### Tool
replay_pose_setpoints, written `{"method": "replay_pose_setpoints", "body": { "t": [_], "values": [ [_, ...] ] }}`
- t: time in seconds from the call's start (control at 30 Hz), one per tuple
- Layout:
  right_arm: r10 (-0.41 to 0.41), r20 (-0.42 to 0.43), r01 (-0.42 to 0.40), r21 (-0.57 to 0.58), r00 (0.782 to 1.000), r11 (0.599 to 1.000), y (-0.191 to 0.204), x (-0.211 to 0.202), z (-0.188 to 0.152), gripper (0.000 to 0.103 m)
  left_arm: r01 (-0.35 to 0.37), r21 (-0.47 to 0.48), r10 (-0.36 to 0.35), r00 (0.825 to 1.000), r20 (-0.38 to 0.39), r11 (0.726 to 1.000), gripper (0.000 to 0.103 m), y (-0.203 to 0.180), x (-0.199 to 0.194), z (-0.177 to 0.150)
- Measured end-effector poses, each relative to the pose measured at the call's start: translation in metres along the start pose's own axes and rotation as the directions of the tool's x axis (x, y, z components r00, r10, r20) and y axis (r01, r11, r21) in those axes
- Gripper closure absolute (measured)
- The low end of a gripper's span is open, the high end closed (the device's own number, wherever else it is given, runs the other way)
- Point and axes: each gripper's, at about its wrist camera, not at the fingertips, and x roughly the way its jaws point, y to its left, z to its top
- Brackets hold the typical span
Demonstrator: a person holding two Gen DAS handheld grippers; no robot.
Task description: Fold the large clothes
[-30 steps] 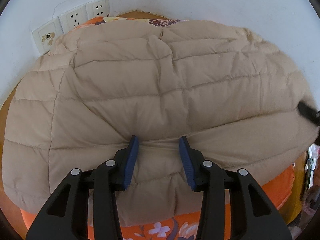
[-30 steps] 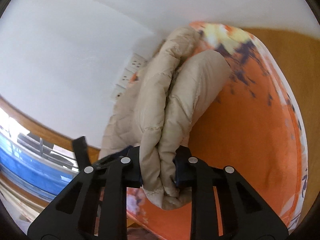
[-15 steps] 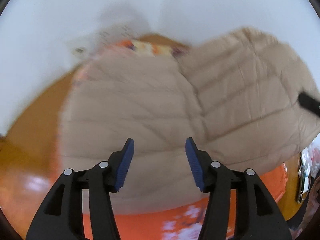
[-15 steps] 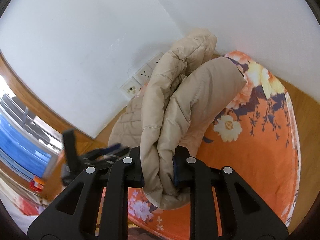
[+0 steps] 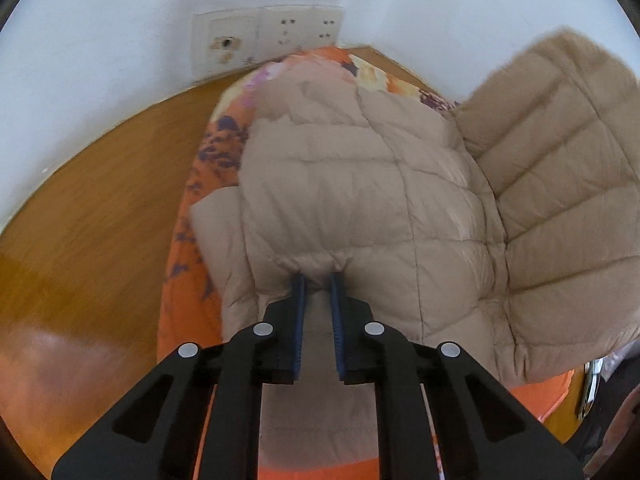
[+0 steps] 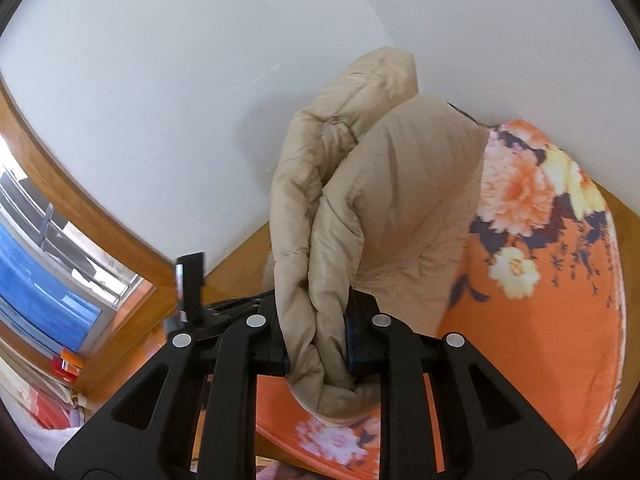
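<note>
Left tool [image 5: 318,280] has just been closing and now pinches a small ridge of the beige quilted jacket [image 5: 360,200] between its blue pads [image 5: 298,292], at the near hem of the garment; jaws almost together with fabric bunched up over the tips. Right tool [image 6: 316,340] is clamped on a thick doubled-over roll of the same jacket [image 6: 360,208], fabric squeezed between the fingers and bulging out below them, the held part raised off the cloth and standing up toward the wall. In the left wrist view the jacket lies over an orange floral cloth [image 5: 188,240], main body in the middle, a quilted panel on the right lifted and tilted up, slightly blurred. The cloth covers part of a wooden surface [image 5: 100,220], bare wood showing on the left and far side. White wall [image 5: 120,40] behind, with a row of wall sockets [image 5: 268,40] just above the far edge of the surface. In the right wrist view the orange floral cloth [image 6: 540,260] spreads right of the held roll, and the other tool's black frame [image 6: 192,288] shows low on the left. A wood-framed window [image 6: 60,260] sits at far left, blue visible through it, with some red and white items [image 6: 60,364] below it, too blurred to name.
</note>
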Motion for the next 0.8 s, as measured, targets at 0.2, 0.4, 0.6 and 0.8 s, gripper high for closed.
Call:
{"method": "replay_pose_setpoints", "body": {
  "t": [0.2, 0.4, 0.6, 0.8],
  "values": [
    [0.011, -0.055, -0.013, -0.037, 0.998, 0.999, 0.040, 0.051, 0.002, 0.084, 0.062, 0.015, -0.062, 0.998, -0.012, 0.998, 0.090, 0.011, 0.001, -0.004],
    [-0.018, -0.164, 0.006, -0.071, 0.986, 0.997, 0.068, 0.116, -0.011, 0.083, 0.086, 0.038, -0.086, 0.996, 0.002, 0.996, 0.090, 0.020, -0.008, -0.006],
    [-0.024, -0.261, 0.018, -0.025, 0.965, 1.000, 0.076, 0.172, -0.024, 0.070, -0.025, 0.077, 0.017, 0.996, 0.091, 0.997, 0.079, 0.046, -0.052, -0.017],
    [-0.076, -0.308, 0.064, -0.049, 0.948, 0.997, 0.083, 0.209, -0.035, 0.065, -0.053, 0.015, 0.051, 0.992, 0.112, 0.998, 0.075, 0.082, -0.080, -0.031]
  ]
}}
